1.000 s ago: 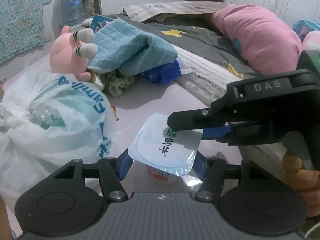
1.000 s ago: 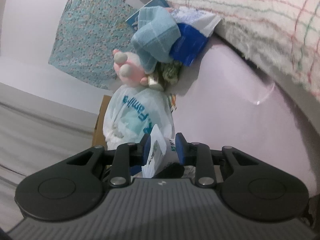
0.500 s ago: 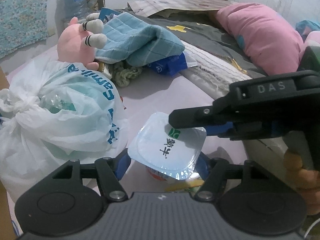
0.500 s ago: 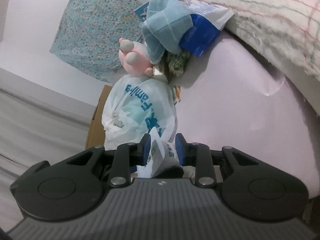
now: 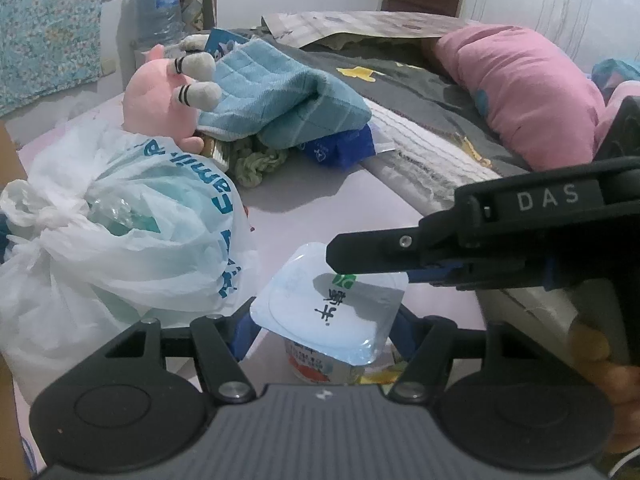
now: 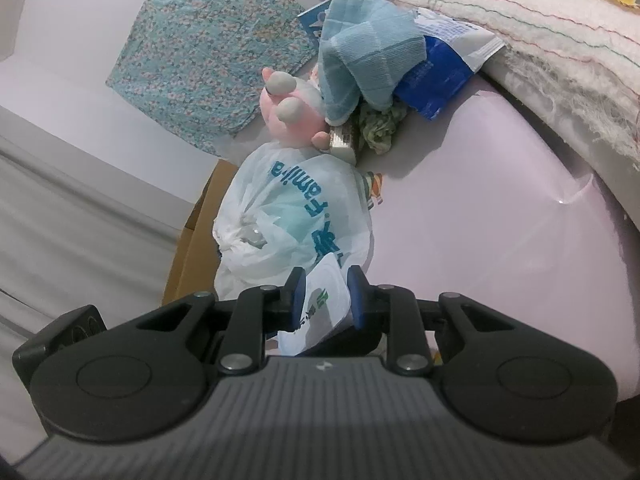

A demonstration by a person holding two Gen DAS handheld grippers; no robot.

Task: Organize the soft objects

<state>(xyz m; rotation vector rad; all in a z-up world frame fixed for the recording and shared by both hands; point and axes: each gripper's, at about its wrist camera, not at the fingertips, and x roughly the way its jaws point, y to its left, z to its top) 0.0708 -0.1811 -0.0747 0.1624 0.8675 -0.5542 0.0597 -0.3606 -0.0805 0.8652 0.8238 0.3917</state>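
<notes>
A small yogurt cup point(image 5: 316, 364) with a white foil lid point(image 5: 332, 312) sits between the blue pads of my left gripper point(image 5: 324, 328), which is shut on it. My right gripper point(image 5: 360, 268) comes in from the right, its jaws closing on the lid's near corner. In the right wrist view the lid point(image 6: 320, 304) stands bent between the right gripper's point(image 6: 324, 300) pads. Behind, a pink plush toy point(image 5: 156, 96), a folded blue towel point(image 5: 280, 96) and a crumpled green cloth point(image 5: 256, 160) lie piled on the lilac bed sheet point(image 5: 320, 208).
A tied white plastic bag point(image 5: 120, 220) bulges at the left, close to the cup. A blue packet point(image 5: 340, 146) lies under the towel. A pink pillow point(image 5: 520, 92) and blankets fill the right. A cardboard box point(image 6: 196, 240) stands beside the bed.
My right gripper has rolled a little and risen slightly, the lid's corner staying between its pads. My left gripper has kept the cup in about the same place.
</notes>
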